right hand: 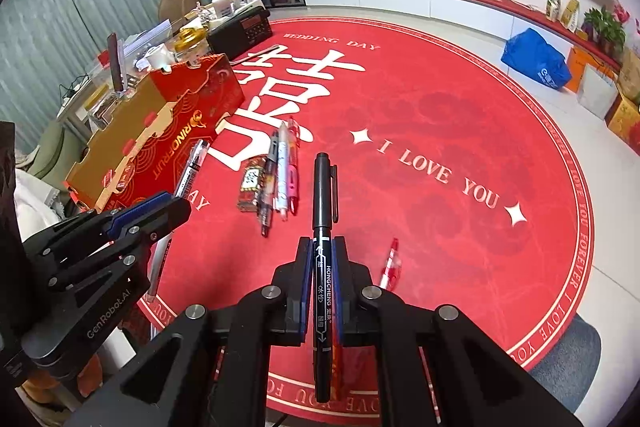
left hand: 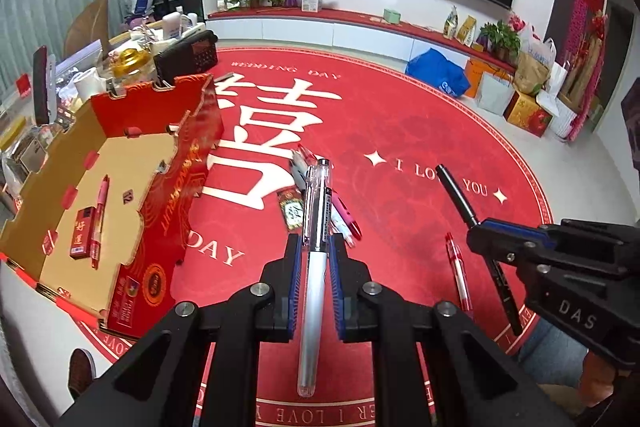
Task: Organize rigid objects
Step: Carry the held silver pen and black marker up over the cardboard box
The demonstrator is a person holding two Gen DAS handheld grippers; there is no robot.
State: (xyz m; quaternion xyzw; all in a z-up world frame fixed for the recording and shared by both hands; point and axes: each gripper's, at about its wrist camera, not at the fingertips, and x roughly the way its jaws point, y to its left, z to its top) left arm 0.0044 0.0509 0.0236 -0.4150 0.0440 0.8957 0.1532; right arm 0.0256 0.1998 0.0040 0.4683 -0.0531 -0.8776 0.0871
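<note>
1. My left gripper point(left hand: 315, 247) is clamped on a clear-and-white pen point(left hand: 314, 247), held off the red round mat point(left hand: 400, 131).
2. My right gripper point(right hand: 322, 251) is pinched on a black marker point(right hand: 322, 227), cap pointing away from me.
3. On the mat just beside the right gripper: one red pen point(right hand: 390, 263), lying loose.
4. Further out, mid-mat: a cluster of pens point(right hand: 280, 171) next to a small red packet point(right hand: 251, 187); probably four pens, overlap makes the count unclear.
5. Left of that: open red cardboard box point(left hand: 172, 187), already holding a pink pen point(left hand: 99, 219) and a small red pack point(left hand: 82, 233).
</note>
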